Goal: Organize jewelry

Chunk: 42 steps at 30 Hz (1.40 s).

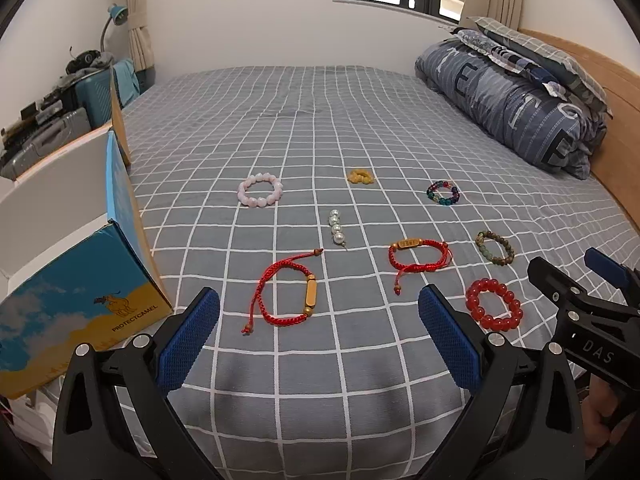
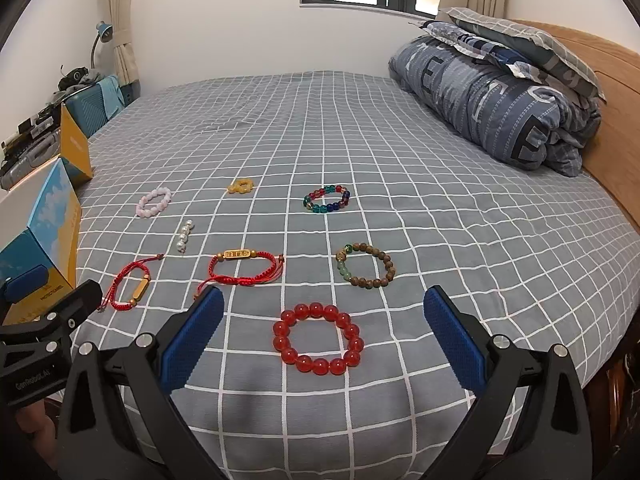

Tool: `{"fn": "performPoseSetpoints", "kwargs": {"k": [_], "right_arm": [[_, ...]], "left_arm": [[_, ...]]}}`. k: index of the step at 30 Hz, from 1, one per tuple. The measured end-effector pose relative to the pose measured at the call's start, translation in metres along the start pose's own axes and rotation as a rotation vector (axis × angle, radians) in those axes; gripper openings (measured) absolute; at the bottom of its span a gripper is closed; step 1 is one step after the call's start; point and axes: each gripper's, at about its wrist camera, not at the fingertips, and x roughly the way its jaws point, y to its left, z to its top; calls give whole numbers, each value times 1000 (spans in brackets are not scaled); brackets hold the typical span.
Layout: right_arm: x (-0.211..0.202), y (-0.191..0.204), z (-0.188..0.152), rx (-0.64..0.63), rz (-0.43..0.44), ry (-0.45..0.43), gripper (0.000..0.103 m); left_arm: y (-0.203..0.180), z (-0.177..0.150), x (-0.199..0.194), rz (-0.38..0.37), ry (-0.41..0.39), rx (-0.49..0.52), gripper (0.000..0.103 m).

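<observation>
I see a bed sheet (image 2: 400, 184) of matt woven cloth. The red bracelet (image 2: 318, 338) has glossy, smooth beads, like glass. The pearls (image 2: 184, 237) shine softly. The two cord bracelets (image 1: 286, 294) (image 2: 246, 268) are braided thread with golden, polished pieces. The brown bracelet (image 2: 370, 271) looks like dull wood. The box (image 1: 80, 300) is printed cardboard with a slight sheen. My gripper pads (image 2: 454, 332) are blue textured rubber on black matt plastic with shiny metal screws. The headboard (image 2: 616, 92) is smooth wood.
</observation>
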Motion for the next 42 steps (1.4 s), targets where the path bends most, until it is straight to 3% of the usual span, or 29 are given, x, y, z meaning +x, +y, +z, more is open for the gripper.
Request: {"fn": "performPoseSetpoints", "kwargs": {"k": [42], "right_arm": [[0, 2, -1, -4, 20, 8, 96]], "left_arm": [[-5, 0, -3, 0, -10, 4, 97]]}}
